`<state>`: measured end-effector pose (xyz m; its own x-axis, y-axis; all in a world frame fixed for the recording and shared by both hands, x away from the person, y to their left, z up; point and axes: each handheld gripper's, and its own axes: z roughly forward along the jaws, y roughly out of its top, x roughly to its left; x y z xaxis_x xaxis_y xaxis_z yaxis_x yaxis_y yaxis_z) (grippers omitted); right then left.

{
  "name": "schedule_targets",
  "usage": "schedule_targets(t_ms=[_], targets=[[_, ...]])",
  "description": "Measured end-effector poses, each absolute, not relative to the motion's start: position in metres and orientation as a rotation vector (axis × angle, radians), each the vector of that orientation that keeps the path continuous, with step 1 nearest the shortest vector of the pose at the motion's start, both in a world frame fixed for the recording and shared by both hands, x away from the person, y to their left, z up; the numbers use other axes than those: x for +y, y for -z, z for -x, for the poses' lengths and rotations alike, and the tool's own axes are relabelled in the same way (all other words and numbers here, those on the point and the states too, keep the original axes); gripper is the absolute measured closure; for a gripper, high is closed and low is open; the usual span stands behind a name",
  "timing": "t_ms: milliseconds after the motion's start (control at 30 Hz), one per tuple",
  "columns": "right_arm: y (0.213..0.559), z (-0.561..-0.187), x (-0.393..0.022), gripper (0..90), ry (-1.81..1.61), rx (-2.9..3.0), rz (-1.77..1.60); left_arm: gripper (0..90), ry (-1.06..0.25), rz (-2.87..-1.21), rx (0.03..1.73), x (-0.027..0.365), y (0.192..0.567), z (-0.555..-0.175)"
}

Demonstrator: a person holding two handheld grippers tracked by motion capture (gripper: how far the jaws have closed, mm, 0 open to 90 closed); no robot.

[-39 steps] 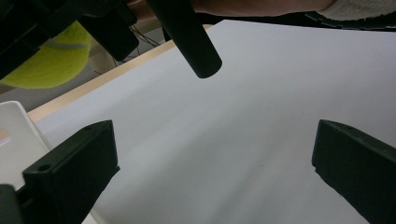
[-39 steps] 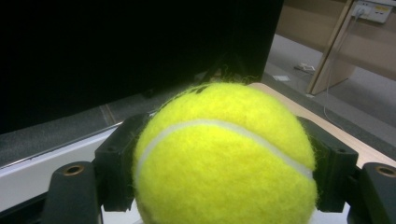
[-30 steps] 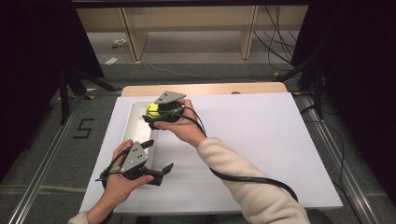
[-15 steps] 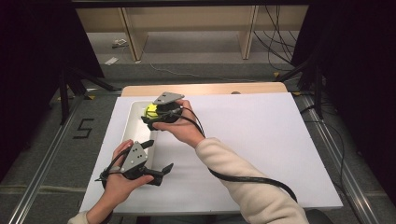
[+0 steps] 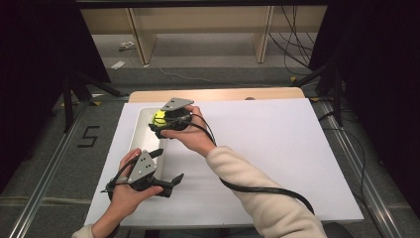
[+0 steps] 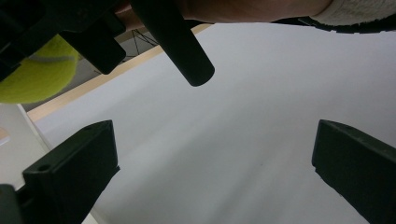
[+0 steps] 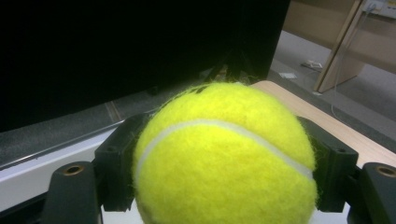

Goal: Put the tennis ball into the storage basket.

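Tennis ball (image 7: 224, 158): fuzzy yellow-green felt, stray fibres standing off the outline, one smooth white seam curving across it.

Right gripper (image 7: 224, 177): matt black plastic jaw blocks, small metal-ringed screw holes. Grey plate on top (image 5: 177, 103): flat, dull sheen.

Left gripper (image 6: 212, 172): same matt black plastic, faintly grainy.

Table (image 5: 267, 144): covered by a smooth matt white sheet; bare light wood, pale grain, along the far edge.

Tray (image 5: 140, 130) near the left edge: white, smooth, slightly glossy rim.

Sleeve (image 5: 257, 193): cream fleece, soft and nubbly.

Cable (image 5: 262, 188): black, smooth rubbery coating.
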<state>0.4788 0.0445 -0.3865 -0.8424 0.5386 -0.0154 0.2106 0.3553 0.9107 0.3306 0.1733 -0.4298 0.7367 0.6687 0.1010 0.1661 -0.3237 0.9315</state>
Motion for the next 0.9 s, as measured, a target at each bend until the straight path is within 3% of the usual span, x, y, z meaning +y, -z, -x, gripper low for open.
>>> schedule_targets(t_ms=[900], targets=[[0.3885,-0.4803,0.0536,26.6,-1.489,2.332,-0.656,0.0,-0.585,-1.871,0.64,0.1724,0.43,-0.3301]])
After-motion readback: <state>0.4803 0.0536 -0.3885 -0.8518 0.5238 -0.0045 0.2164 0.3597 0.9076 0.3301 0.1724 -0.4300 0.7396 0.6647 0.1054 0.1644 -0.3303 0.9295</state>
